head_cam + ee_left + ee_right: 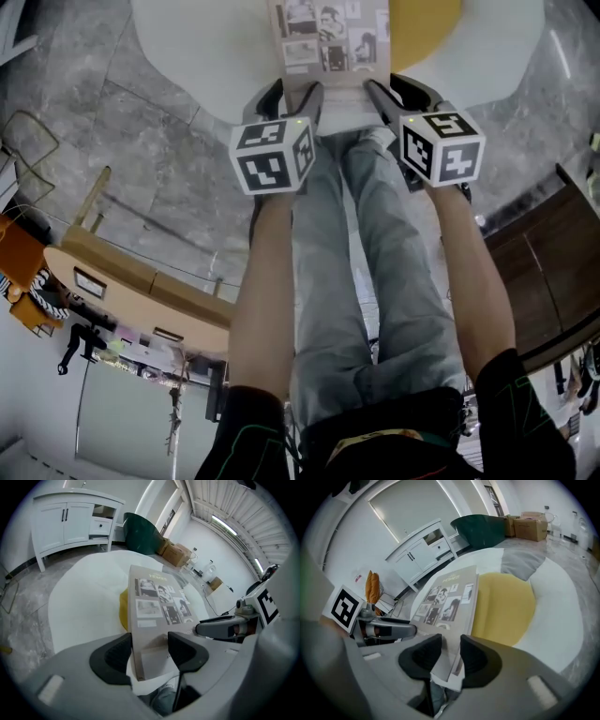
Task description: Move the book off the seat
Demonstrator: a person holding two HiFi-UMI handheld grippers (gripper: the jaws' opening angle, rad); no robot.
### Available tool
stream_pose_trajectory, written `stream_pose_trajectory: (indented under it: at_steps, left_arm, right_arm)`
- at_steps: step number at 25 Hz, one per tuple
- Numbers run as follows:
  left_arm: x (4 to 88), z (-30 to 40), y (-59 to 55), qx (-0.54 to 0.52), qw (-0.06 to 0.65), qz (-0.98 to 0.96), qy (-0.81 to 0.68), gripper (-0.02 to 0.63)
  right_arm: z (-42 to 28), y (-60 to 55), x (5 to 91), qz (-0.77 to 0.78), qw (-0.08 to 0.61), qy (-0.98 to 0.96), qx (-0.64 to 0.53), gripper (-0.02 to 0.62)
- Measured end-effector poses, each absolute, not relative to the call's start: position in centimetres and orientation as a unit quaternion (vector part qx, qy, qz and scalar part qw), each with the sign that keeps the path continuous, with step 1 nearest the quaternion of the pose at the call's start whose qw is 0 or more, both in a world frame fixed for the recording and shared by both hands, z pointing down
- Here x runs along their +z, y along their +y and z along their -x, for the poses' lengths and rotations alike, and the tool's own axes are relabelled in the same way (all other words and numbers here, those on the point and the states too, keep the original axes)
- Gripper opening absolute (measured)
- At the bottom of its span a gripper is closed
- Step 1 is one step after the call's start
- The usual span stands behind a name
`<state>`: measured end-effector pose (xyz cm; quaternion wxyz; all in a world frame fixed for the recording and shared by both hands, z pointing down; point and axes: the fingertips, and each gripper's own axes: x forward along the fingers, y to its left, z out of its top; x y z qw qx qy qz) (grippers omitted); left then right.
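A thin grey book [328, 37] with photos on its cover lies on a white seat [206, 56], partly over a yellow cushion [422, 28]. My left gripper [289, 94] is at the book's near left corner. In the left gripper view the book [159, 602] runs between the wide-set jaws of that gripper [150, 653], which stands open. My right gripper [401, 92] is at the near right corner. In the right gripper view the book [445, 597] has its corner inside the narrower gap of that gripper [451, 651], with the pads close on both sides.
The person's legs in jeans [366, 281] stand below the seat's front edge. A wooden table [141, 281] is at the left and a brown cabinet [553, 262] at the right. Beyond the seat are a white sideboard [70, 522], a green chair [140, 534] and cardboard boxes [176, 552].
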<state>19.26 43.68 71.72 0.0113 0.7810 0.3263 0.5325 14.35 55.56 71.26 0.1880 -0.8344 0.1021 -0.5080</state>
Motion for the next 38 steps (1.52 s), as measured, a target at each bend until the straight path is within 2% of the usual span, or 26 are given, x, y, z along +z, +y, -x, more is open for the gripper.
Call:
stream_pose_trajectory:
  at_steps: [20, 29, 38]
  left_arm:
    - [61.8, -16.4, 26.7, 0.461, 0.099, -0.866, 0.166, 0.253]
    - [58.2, -12.9, 12.1, 0.434, 0.111, -0.89, 0.09, 0.25]
    - [55.6, -7.1, -2.6, 0.413, 0.153, -0.898, -0.009, 0.247]
  right_arm:
    - [-16.9, 39.6, 61.2, 0.836, 0.051, 0.268, -0.475, 0.123]
    - [-15.5, 24.8, 58.3, 0.817, 0.017, 0.345, -0.461, 0.124]
    - [-12.4, 9.2, 55.5, 0.781, -0.032, 0.425, -0.456, 0.124]
